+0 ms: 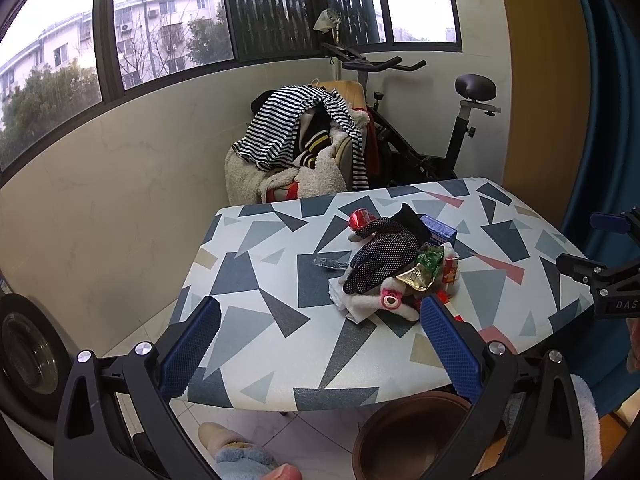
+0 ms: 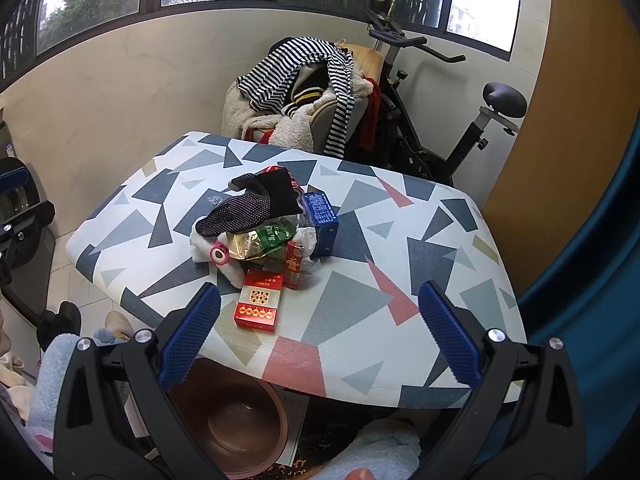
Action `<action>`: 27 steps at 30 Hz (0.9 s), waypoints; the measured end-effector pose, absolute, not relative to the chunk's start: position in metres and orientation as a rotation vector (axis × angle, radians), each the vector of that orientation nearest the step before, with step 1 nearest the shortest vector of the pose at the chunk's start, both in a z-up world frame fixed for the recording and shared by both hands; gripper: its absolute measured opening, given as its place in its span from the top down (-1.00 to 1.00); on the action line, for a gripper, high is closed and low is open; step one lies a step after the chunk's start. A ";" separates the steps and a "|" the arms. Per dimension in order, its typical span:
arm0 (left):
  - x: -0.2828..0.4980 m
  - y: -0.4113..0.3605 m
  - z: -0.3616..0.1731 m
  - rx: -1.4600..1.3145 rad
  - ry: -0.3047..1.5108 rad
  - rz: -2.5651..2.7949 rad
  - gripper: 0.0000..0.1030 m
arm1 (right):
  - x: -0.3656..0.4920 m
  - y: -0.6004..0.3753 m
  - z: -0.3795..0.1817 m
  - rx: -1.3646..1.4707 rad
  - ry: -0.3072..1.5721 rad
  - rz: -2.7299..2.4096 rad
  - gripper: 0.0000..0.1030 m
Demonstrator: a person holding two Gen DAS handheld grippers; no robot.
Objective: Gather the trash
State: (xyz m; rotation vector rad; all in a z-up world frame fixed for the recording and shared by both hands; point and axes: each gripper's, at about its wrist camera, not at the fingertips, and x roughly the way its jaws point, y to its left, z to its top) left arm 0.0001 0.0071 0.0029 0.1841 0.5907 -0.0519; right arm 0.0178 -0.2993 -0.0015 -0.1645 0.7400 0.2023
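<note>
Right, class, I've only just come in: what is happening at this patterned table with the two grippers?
A person holds a gripper in each hand above a patterned table. The left gripper and right gripper are both open and hold nothing. A heap of clutter sits on the table: a black dotted glove on top, a blue box, green and gold wrappers, a red lighter and a red cigarette pack. A brown bin stands on the floor below the near edge. Nothing has been picked up yet.
</note>
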 end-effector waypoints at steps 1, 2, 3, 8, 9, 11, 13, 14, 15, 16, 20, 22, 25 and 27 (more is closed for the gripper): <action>0.000 0.007 0.001 0.184 0.593 -0.052 -0.90 | 0.018 -0.300 -0.002 -0.164 0.741 0.201 -0.89; 0.000 0.006 0.000 0.181 0.601 -0.055 -0.90 | 0.018 -0.300 -0.002 -0.163 0.741 0.199 -0.89; 0.001 0.006 -0.001 0.176 0.611 -0.060 -0.90 | 0.018 -0.300 -0.002 -0.162 0.741 0.201 -0.89; 0.009 0.010 -0.011 0.134 0.645 -0.130 -0.90 | 0.018 -0.299 -0.007 -0.166 0.748 0.209 -0.89; 0.011 0.011 -0.013 0.122 0.657 -0.151 -0.90 | 0.019 -0.299 -0.009 -0.166 0.750 0.211 -0.89; 0.018 0.014 -0.020 0.095 0.690 -0.153 -0.90 | 0.020 -0.298 -0.014 -0.158 0.755 0.212 -0.89; 0.023 0.017 -0.028 0.092 0.702 -0.128 -0.90 | 0.022 -0.298 -0.022 -0.134 0.765 0.224 -0.89; 0.025 0.018 -0.033 0.099 0.705 -0.120 -0.90 | 0.023 -0.299 -0.027 -0.114 0.776 0.237 -0.89; 0.026 0.018 -0.038 0.116 0.701 -0.113 -0.90 | 0.025 -0.299 -0.031 -0.099 0.784 0.244 -0.89; 0.027 0.018 -0.041 0.132 0.701 -0.105 -0.90 | 0.026 -0.299 -0.036 -0.087 0.793 0.247 -0.89; 0.036 0.025 -0.058 0.151 0.728 -0.106 -0.90 | 0.033 -0.297 -0.060 -0.038 0.840 0.264 -0.89; 0.040 0.029 -0.065 0.114 0.737 -0.140 -0.90 | 0.039 -0.292 -0.076 -0.029 0.869 0.277 -0.89; 0.045 0.035 -0.072 0.103 0.713 -0.148 -0.90 | 0.051 -0.284 -0.097 -0.011 0.927 0.299 -0.89; 0.050 0.038 -0.075 0.106 0.672 -0.137 -0.90 | 0.064 -0.277 -0.114 -0.019 0.945 0.266 -0.89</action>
